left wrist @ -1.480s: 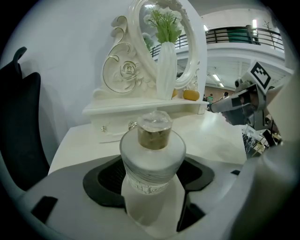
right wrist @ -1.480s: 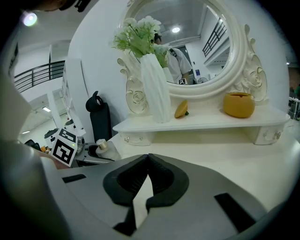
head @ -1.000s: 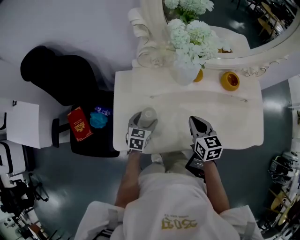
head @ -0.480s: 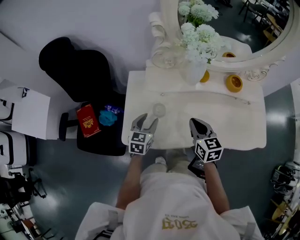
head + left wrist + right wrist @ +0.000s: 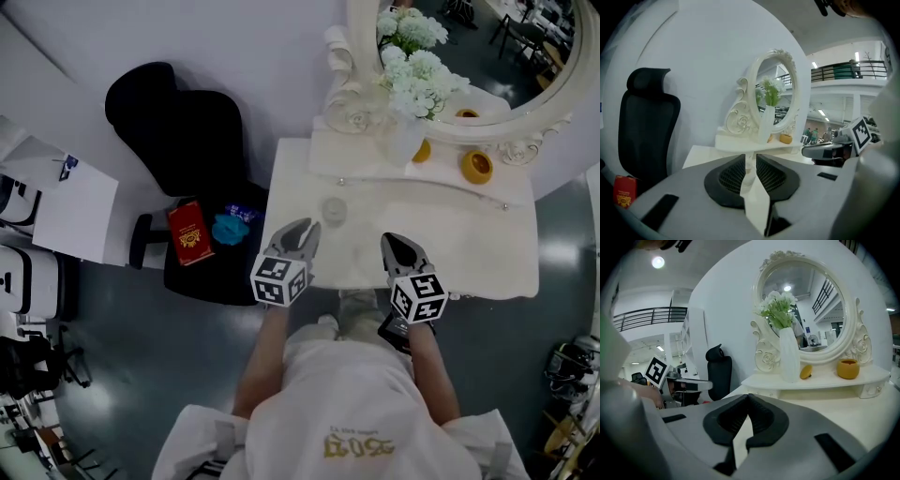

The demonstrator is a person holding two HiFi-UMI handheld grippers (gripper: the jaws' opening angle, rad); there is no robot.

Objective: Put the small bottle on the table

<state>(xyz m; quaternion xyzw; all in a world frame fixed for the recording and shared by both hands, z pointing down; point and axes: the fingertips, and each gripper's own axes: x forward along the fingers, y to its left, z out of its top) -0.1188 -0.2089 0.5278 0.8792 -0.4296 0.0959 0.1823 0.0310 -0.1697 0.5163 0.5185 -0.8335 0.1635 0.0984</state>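
The small clear bottle (image 5: 334,210) stands upright on the white dressing table (image 5: 469,244), left of its middle. My left gripper (image 5: 300,231) hovers over the table's front left edge, a short way back from the bottle and apart from it. Its jaws are closing, a narrow gap is left, and nothing is between them. In the left gripper view the bottle (image 5: 750,165) shows pale through that gap, beyond the tips of the left gripper (image 5: 751,157). My right gripper (image 5: 397,244) rests at the front edge to the right, shut and empty, its jaws meeting in the right gripper view (image 5: 746,398).
An ornate oval mirror (image 5: 553,89), a white vase of white flowers (image 5: 412,80), a yellow bowl (image 5: 477,166) and a glass dish (image 5: 352,117) line the back shelf. Left of the table stands a black office chair (image 5: 178,131) with a red box (image 5: 189,232) and a blue object (image 5: 226,228).
The left gripper, which had the bottle between its jaws a second ago, has let it go and drawn back toward the front edge. Its jaws have narrowed. The right gripper has stayed put.
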